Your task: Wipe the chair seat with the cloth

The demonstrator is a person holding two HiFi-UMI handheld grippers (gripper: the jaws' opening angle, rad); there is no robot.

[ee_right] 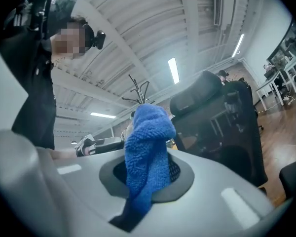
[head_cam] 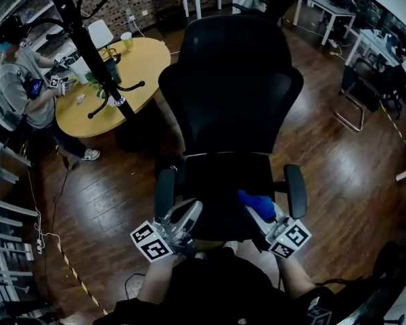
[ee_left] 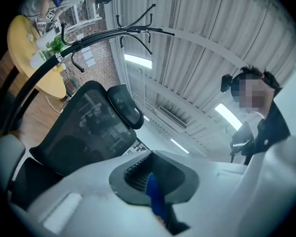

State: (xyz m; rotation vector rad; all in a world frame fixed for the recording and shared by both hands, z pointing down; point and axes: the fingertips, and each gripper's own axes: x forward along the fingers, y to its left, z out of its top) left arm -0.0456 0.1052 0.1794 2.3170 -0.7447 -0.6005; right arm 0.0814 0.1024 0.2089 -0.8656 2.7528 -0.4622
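Observation:
A black office chair stands before me, its seat just past both grippers. My right gripper hovers over the seat's front right part, shut on a blue terry cloth. In the right gripper view the cloth bunches up out of the closed jaws of the right gripper, and the chair back stands to the right. My left gripper sits at the seat's front left, apart from the cloth. In its own view the left gripper has its jaws together, a thin blue strip in the seam. The chair back is to the left there.
A black coat stand leans beside a round yellow table at the back left, where a person works. White desks and a cantilever chair stand at the right, a white rack at the left.

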